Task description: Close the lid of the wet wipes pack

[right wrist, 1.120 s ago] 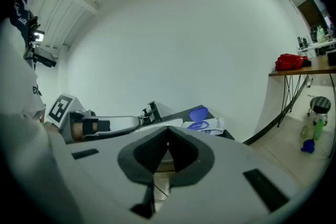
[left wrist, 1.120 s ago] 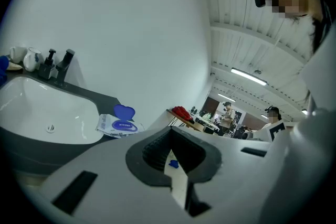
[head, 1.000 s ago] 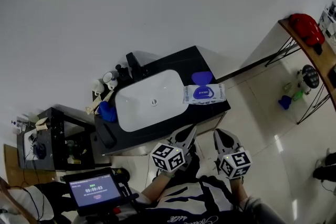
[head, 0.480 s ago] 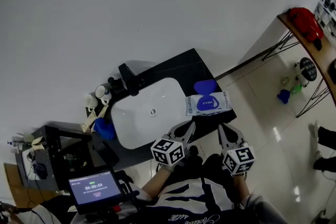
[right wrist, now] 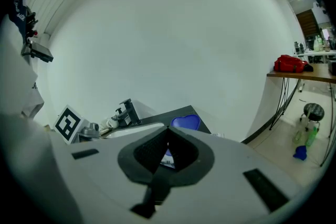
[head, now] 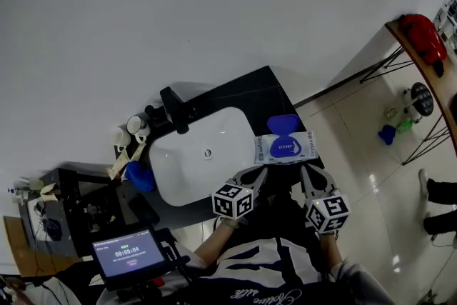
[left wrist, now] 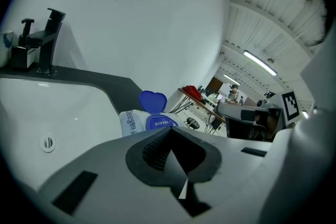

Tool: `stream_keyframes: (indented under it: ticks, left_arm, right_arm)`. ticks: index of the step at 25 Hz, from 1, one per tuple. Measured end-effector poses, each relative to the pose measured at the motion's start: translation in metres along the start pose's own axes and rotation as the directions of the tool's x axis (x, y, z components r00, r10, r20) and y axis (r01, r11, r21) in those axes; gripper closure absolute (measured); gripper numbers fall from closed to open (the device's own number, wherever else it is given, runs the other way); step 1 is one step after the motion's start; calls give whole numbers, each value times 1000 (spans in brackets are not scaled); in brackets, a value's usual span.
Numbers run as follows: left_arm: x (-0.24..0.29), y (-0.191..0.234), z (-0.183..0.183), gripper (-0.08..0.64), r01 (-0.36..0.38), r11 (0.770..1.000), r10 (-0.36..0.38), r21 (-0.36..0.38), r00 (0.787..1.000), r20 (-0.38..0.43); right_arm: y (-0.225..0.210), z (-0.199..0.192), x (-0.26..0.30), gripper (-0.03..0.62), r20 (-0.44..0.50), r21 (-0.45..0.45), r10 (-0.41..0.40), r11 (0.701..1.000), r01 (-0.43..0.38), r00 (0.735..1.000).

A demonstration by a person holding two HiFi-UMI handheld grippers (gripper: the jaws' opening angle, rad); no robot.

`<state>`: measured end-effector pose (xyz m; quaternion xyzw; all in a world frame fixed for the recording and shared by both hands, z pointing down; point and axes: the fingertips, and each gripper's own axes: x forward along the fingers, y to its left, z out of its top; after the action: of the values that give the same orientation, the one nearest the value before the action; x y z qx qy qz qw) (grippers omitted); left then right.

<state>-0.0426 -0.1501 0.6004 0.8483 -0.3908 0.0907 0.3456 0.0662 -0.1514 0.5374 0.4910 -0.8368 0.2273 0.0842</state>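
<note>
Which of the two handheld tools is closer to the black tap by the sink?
Left. The left tool sits at the front of the sink, nearer the tap; the right tool is farther right, just in front of the wipes pack.

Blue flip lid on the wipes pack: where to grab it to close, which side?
Take the lid by its free rounded edge, farthest from the hinge. It stands open on the wall side of the wet wipes pack, so come over it from the wall side and fold toward the person. The right gripper, by the pack's near edge, has its jaws together, so pushing may do.
</note>
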Motion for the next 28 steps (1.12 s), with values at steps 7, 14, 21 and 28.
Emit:
stream_keyframes:
  ticks: [7,14,21,28]
  left_arm:
    - [36,40,-6,560,-75,996,71,-48,993,-91]
    - [64,52,-19,558,-129,986,108,-107,976,-187]
    - [72,61,-24,560,-169,969,132,-178,970,-203]
    - [74,65,-26,560,-193,962,150,-193,965,-217]
  right_arm:
    - [-32,16,42,594,-80,-47,58,997,-62,995]
    - [-70,18,90,594,-191,-90,105,988,-124,976]
    - [-125,2,154,594,-333,-179,95,970,-162,938]
    - [-117,-7,193,594,-415,-188,172,945,-269,894]
